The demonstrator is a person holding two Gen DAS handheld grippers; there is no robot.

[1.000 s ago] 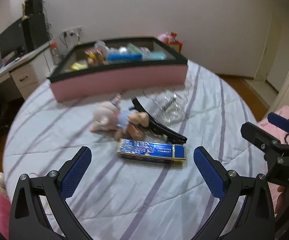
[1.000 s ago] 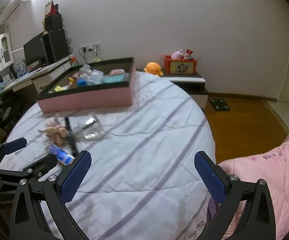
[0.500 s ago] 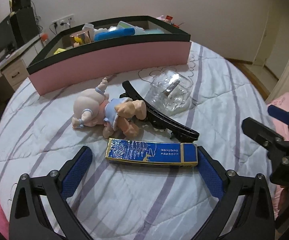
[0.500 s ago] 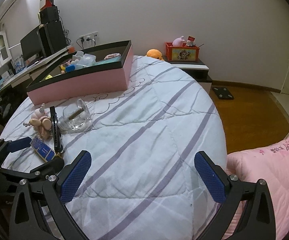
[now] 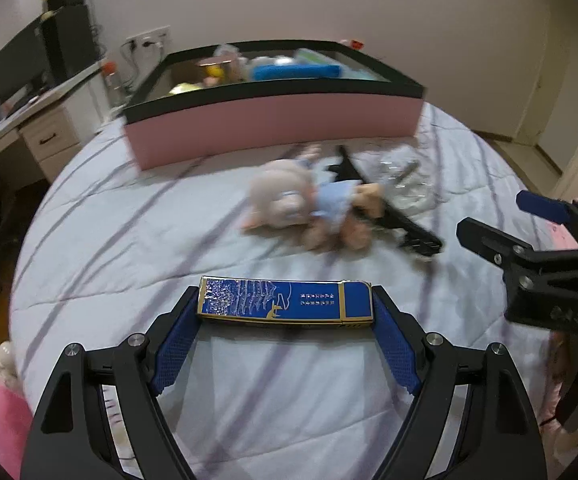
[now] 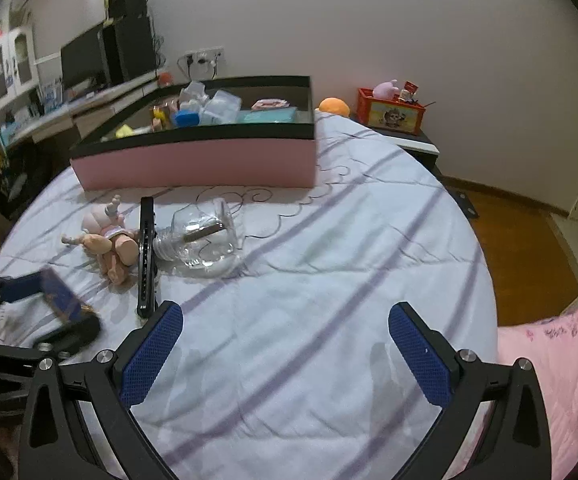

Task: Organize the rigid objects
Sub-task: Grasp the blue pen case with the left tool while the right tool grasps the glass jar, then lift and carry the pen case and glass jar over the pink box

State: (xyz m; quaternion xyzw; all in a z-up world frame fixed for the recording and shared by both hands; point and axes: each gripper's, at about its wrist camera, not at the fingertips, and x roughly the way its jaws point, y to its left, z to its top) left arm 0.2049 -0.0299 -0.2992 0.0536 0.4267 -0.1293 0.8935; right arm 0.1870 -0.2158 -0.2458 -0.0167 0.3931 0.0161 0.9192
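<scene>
The left gripper (image 5: pixel 285 316) pinches the blue box (image 5: pixel 285 303) by its two ends, above the bed (image 5: pixel 129 240). Beyond it lie a doll (image 5: pixel 301 204), a black clip (image 5: pixel 389 216) and a glass jar (image 6: pixel 203 236), then the pink bin (image 5: pixel 273 126). The right gripper (image 6: pixel 285 356) is spread wide, holding nothing.

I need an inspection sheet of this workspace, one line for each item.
Surface: striped bedspread, wrinkled.
Job's things: blue box between the left tongs' pads; doll, black clip and glass jar lie together; pink tray partly filled.
Clutter: nothing seen.
Grippers: left tongs shut on blue box; right tongs open, holding nothing.
Cables: plugs at wall socket.
Surroundings: desk, monitor, wooden floor.
</scene>
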